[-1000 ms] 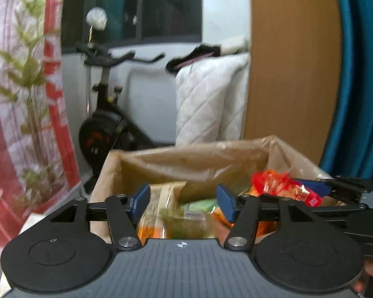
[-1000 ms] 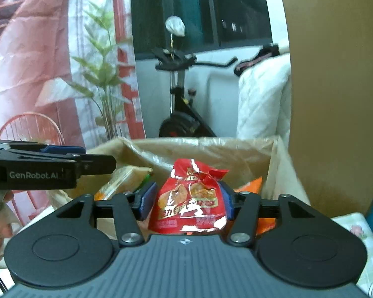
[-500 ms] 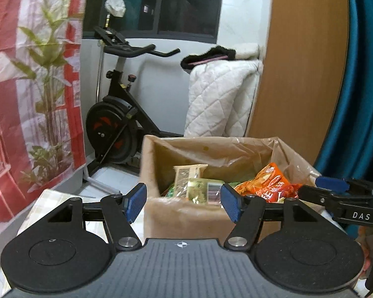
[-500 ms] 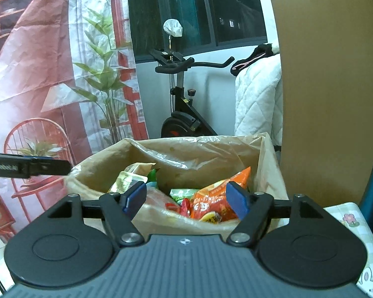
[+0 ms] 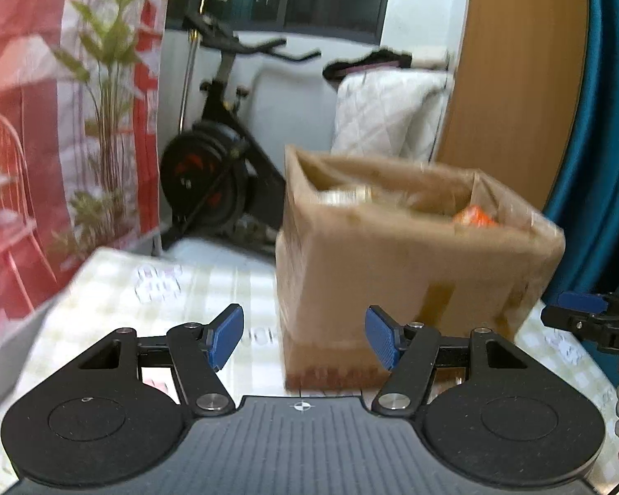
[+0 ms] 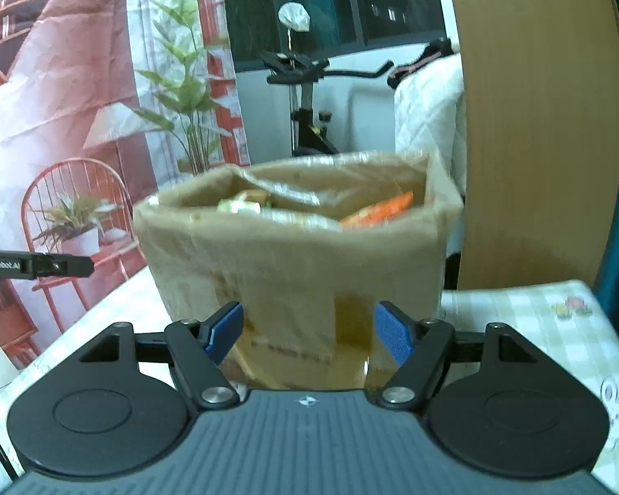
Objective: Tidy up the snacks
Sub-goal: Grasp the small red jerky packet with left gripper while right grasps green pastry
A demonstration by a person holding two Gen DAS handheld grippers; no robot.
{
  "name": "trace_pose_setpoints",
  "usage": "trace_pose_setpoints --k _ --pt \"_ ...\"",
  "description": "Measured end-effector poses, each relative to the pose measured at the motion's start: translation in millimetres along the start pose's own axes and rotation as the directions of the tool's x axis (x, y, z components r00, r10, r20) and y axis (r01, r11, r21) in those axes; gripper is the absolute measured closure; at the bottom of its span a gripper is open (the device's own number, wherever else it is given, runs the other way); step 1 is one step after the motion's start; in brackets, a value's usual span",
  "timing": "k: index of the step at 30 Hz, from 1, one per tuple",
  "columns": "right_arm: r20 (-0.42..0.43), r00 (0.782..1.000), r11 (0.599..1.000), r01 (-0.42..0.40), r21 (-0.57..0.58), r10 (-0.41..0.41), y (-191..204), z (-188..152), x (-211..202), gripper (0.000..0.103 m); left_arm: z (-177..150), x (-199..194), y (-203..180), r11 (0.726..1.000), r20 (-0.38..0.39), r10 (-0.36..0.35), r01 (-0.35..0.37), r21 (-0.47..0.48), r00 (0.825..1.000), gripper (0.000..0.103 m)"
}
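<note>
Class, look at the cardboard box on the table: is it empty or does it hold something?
Not empty: snack packets show above the cardboard box's open top.

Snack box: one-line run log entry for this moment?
left gripper: open, empty | right gripper: open, empty | snack box: on table, filled

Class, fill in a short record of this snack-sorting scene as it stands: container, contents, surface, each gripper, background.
Container: cardboard box, open at the top, lined with clear plastic.
Contents: orange snack packet and a pale packet show above the rim; the rest is blurred.
Surface: checked tablecloth under the box.
Left gripper: open, nothing between its fingers, short of the box.
Right gripper: open, nothing between its fingers, facing the box.
Background: exercise bike, white quilt, wooden panel.
</note>
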State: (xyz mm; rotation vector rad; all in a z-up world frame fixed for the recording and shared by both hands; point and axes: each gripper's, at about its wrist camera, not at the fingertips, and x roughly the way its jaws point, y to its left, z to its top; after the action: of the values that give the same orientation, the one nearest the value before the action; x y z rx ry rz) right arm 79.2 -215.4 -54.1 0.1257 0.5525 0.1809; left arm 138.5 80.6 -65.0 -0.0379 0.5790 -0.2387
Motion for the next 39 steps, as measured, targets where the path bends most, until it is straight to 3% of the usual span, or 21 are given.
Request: trace_pose_setpoints --k 6,20,26,30,33,39 --pt "-0.066 0.998 1.000 0.000 -0.001 0.000 -6.3 -37.8 9.4 0.045 -26.8 20.8 -1.4 0.999 -0.073 -0.030 0.028 -0.024 0.997 0.036" --pt "-0.243 0.970 1.000 0.024 -0.004 -0.024 -27.7 -100.4 62.1 0.049 -60.1 72.8 -13.4 0.998 -0.201 -0.050 0.044 -0.034 0.978 0.036" --pt "-0.259 0.966 1.000 0.015 -0.024 -0.020 -19.3 -111.9 65.4 0.050 -76.2 86.9 -20.6 0.998 -0.259 -0.053 0.044 -0.039 0.964 0.035" --pt "-0.273 0.962 0.999 0.018 -0.042 -0.029 -18.6 -114.2 67.5 0.060 -84.6 97.9 -26.2 0.999 -0.293 -0.024 0.010 -0.049 0.956 0.035" --pt "-0.267 0.963 0.999 0.028 -0.045 -0.039 -16.3 -114.9 65.9 0.062 -91.0 104.9 -28.4 0.998 -0.311 -0.015 -0.002 -0.055 0.950 0.035" --pt "-0.259 0.964 0.998 0.058 -0.038 -0.066 -10.5 -117.2 65.4 0.062 -98.5 106.4 -43.4 0.999 -0.289 0.053 -0.049 0.018 0.956 0.032"
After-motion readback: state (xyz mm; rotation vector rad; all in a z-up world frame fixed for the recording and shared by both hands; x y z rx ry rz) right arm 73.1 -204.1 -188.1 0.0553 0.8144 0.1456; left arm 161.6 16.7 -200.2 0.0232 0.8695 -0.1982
